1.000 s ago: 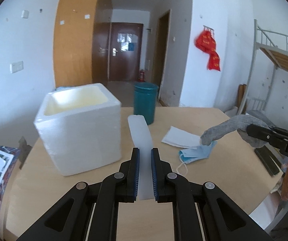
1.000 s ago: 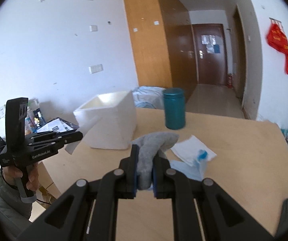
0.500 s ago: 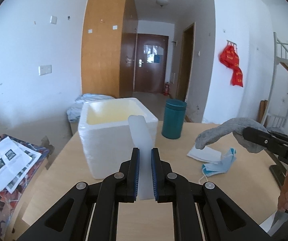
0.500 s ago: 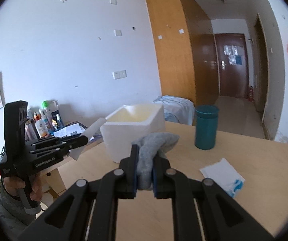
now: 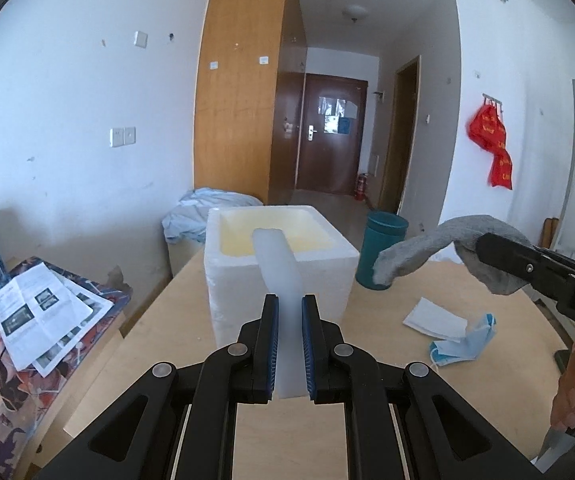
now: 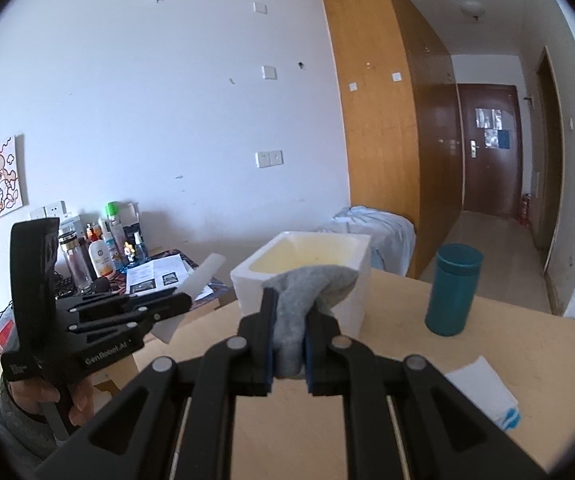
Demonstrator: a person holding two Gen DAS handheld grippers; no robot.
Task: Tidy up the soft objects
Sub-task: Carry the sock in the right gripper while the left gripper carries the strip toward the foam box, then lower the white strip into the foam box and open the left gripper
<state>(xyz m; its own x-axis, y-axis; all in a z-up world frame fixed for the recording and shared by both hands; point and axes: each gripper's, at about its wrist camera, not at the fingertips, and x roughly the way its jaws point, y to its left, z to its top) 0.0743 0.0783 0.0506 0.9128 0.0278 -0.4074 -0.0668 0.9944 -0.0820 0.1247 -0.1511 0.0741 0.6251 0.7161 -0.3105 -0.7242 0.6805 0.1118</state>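
Both grippers clench soft things, foam strip [image 5: 281, 280] and grey sock [image 6: 299, 304], above the wooden table [image 5: 387, 360]

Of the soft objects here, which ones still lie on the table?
The white folded cloth and blue face mask lie there; the grey sock and white foam strip are in tongs.

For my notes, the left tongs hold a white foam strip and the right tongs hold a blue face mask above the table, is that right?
Not quite. The right tongs hold a grey sock, as the right wrist view shows; the blue face mask lies on the table. The left tongs do hold the white foam strip.
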